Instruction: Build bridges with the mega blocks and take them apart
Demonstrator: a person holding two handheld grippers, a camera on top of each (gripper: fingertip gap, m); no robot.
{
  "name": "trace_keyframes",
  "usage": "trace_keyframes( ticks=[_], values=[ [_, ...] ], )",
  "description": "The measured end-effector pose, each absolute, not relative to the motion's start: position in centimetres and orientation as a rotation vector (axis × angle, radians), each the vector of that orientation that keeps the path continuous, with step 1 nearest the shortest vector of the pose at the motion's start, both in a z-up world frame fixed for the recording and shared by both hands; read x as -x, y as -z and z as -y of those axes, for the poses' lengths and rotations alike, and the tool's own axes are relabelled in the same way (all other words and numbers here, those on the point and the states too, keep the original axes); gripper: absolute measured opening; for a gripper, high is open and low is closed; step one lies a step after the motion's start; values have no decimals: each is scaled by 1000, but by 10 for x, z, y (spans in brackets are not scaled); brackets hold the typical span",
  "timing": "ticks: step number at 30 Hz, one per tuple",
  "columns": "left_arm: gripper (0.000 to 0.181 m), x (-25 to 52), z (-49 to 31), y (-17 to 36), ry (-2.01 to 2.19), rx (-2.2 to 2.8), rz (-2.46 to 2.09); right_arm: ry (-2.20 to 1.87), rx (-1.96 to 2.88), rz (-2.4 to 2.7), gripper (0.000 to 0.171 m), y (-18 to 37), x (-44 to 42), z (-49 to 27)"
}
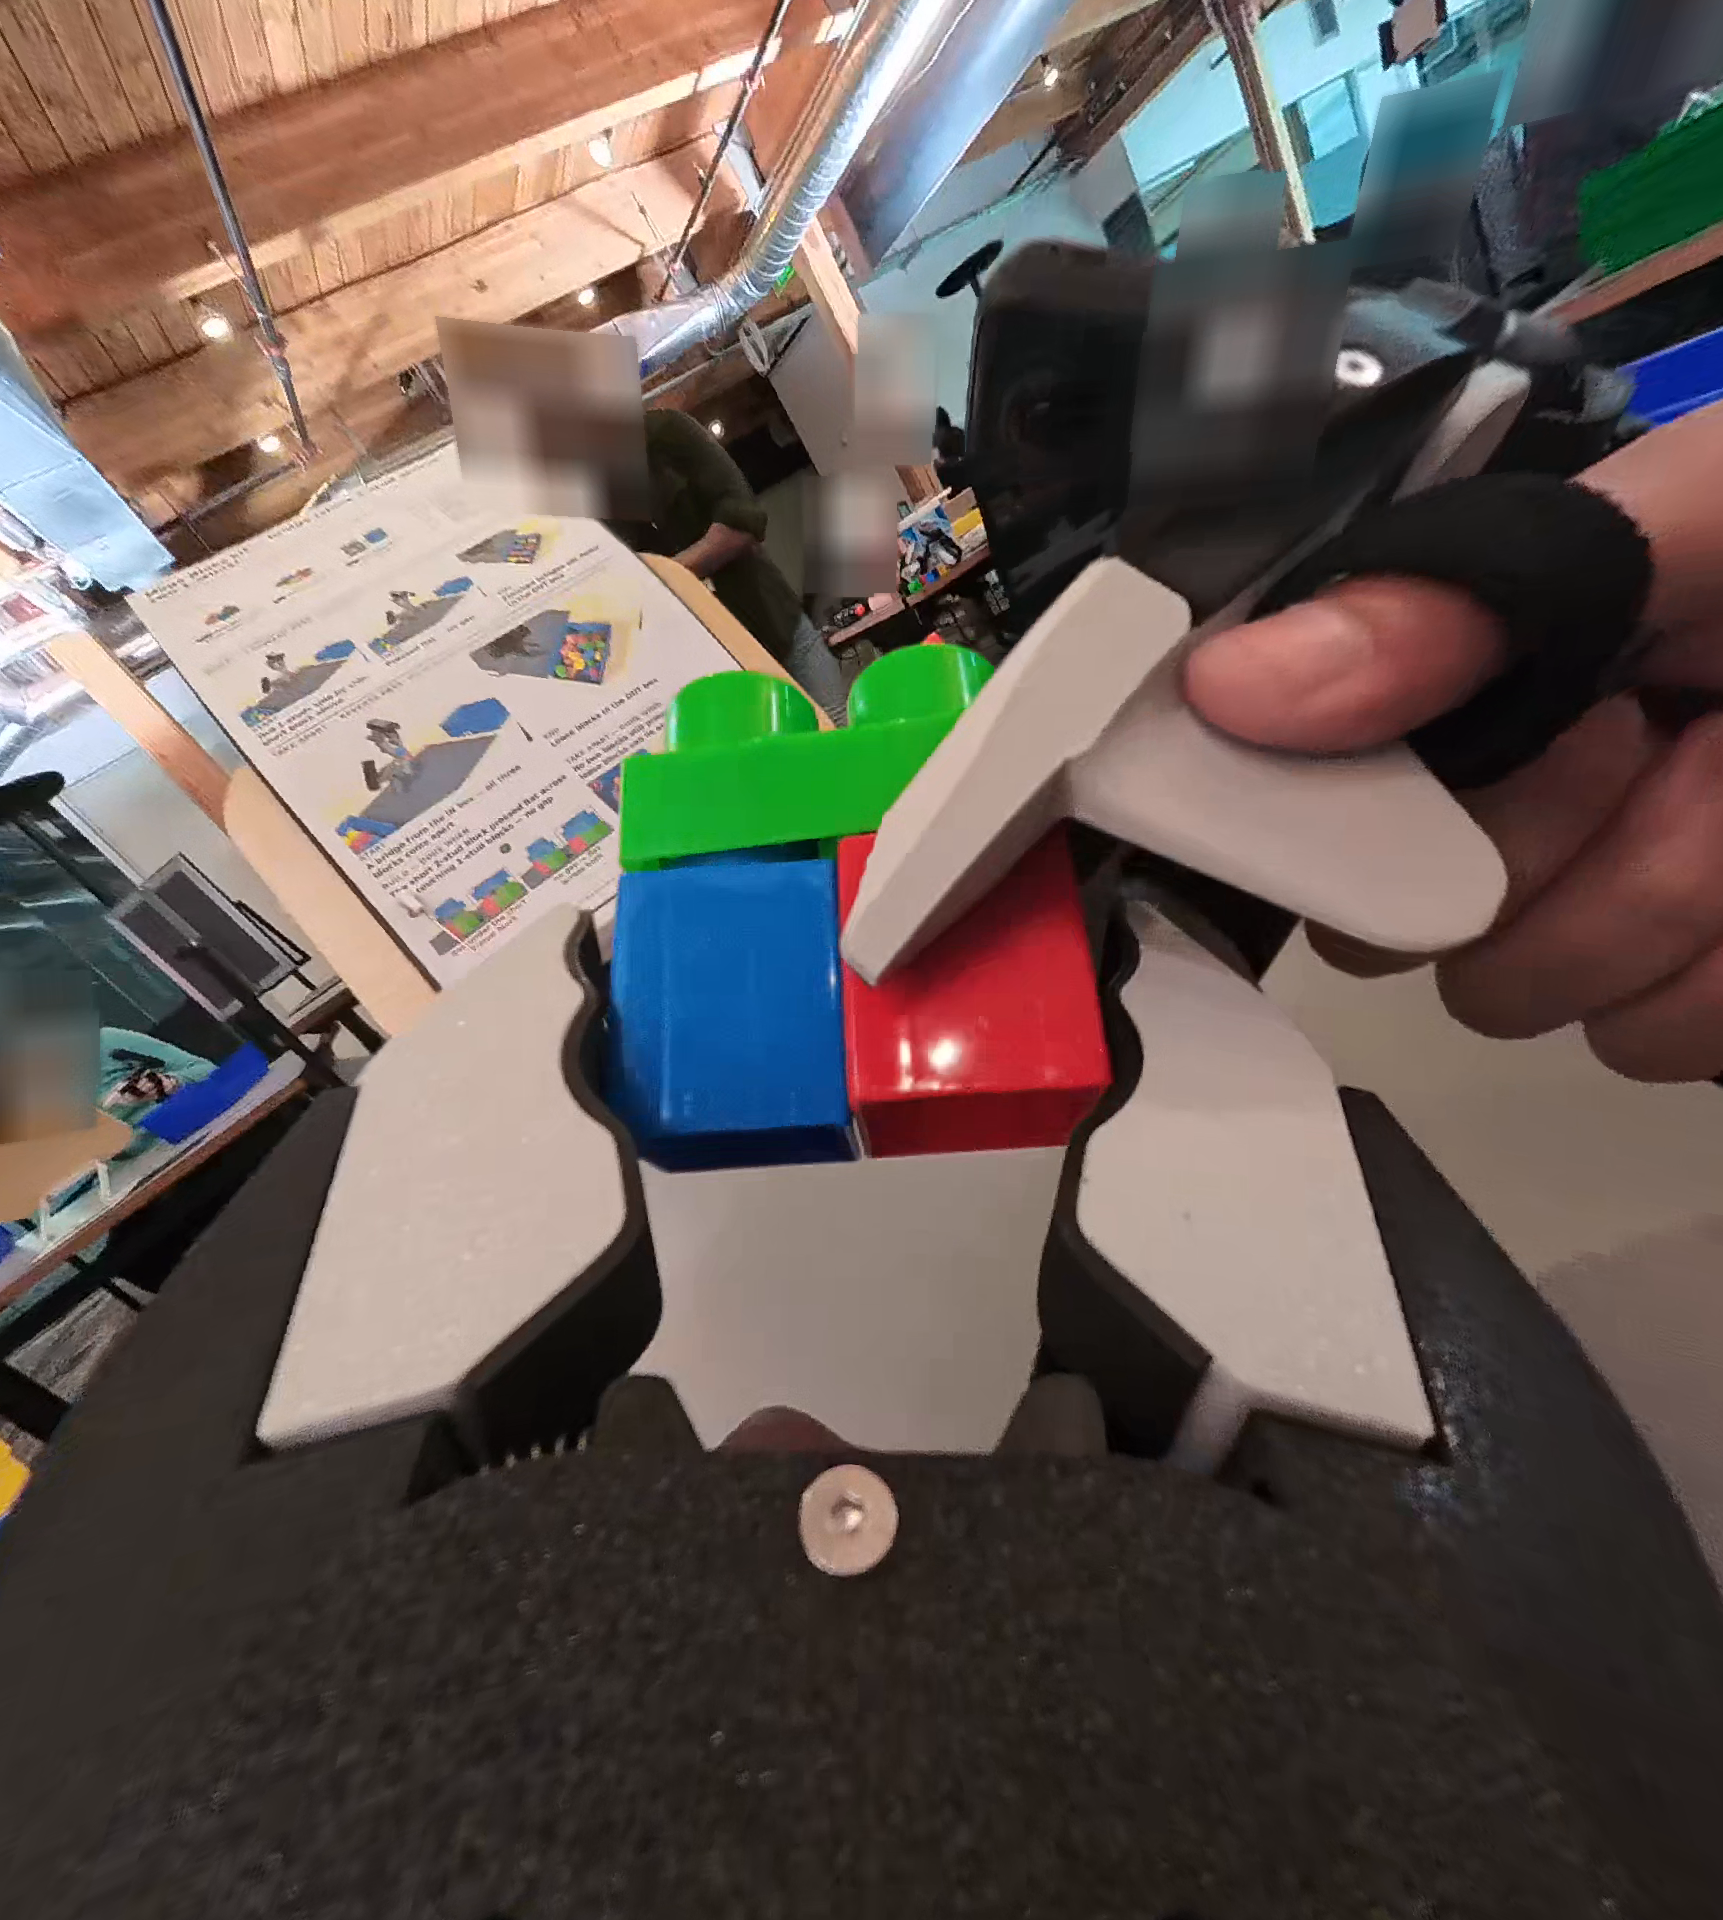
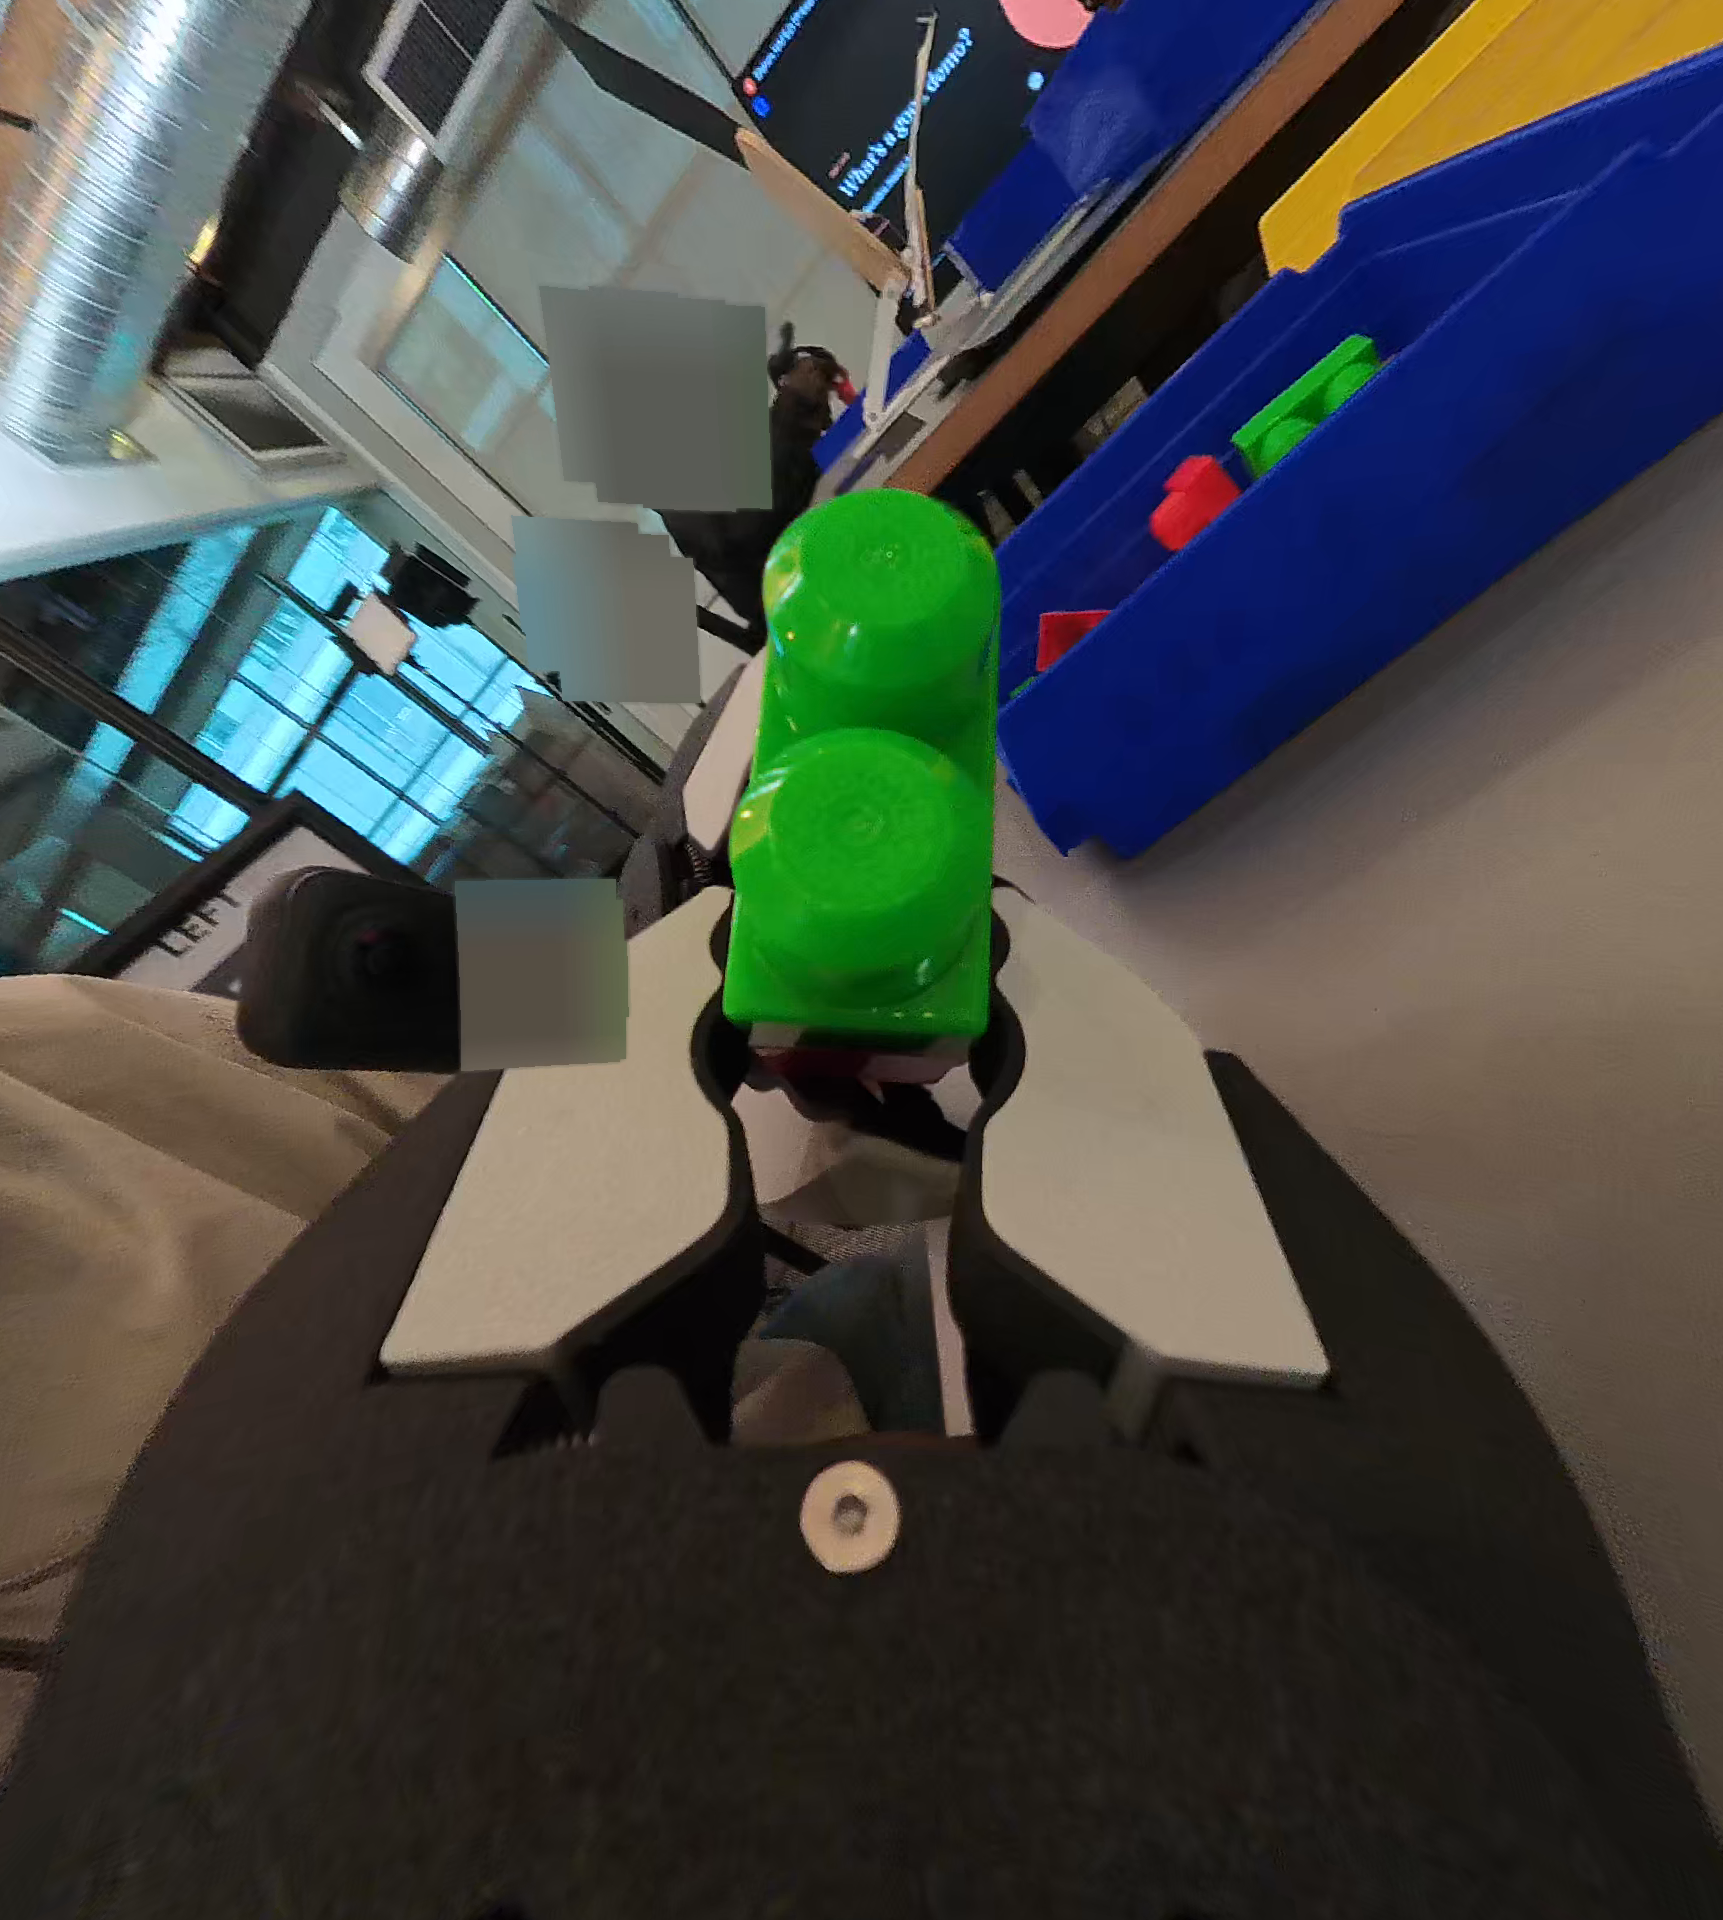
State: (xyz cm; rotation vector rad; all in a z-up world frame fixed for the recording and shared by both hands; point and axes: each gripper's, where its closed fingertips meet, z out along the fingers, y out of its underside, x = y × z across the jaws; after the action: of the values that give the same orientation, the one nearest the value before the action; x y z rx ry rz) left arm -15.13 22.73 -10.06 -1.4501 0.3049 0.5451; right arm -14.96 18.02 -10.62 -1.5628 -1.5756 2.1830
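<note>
Dismantling was underway: my left gripper [image 1: 857, 1039] clamped the blue block [image 1: 732, 1008] and red block [image 1: 982, 1029], my right gripper [image 2: 862, 1029] apparently pinched the green block [image 2: 867, 790], needing a pull apart.

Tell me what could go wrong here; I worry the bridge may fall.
1. The left gripper squeezes the blue block and red block only from the sides; one might slip out.
2. The right gripper pulling the green block off could drag a base block along.

A printed instruction sheet [image 1: 441, 727] leans upright; a screen [image 2: 898, 94] glows behind.
</note>
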Motion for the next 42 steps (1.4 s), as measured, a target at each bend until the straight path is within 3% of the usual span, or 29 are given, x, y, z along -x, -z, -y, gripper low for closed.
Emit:
trace_keyframes(
  ticks=[16,42],
  values=[
    [88,152,-224,99,-529,1425,-312,-2215,1566,1428,41,100,153,-189],
    [76,161,-230,120,-562,1541,-332,-1860,1539,1524,42,109,153,-202]
  ],
)
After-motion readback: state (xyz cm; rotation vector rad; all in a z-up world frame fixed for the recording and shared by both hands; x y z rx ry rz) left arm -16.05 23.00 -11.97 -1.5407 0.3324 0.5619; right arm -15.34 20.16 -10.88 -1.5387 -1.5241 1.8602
